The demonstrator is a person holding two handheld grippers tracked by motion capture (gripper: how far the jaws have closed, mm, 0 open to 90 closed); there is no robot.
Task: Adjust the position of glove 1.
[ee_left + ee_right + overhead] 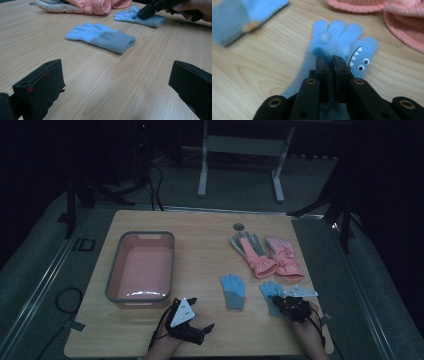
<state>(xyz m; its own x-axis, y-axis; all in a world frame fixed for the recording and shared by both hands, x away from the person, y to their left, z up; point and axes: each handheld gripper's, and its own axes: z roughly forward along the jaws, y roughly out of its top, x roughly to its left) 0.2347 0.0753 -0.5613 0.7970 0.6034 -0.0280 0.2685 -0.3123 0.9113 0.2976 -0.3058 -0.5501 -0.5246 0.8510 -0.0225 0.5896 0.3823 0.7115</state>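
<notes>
Two small blue knit gloves lie on the wooden table (200,240). The plain one (233,290) (102,37) rests flat at the centre front. The other blue glove (270,290) (342,37) has a shark face with teeth and eyes on its thumb. My right gripper (286,301) (330,58) presses down on that glove's palm, its jaws shut together with the fabric pinched between the tips. My left gripper (202,314) (117,82) hovers low over bare wood near the front edge. It is open wide, aimed at the plain glove and holding nothing.
A pink basin (116,285) with a grey rim stands at the left, holding nothing. A pair of pink and grey winter gloves (272,256) lies behind the blue ones at the right. A round hole (239,226) sits near the far table edge.
</notes>
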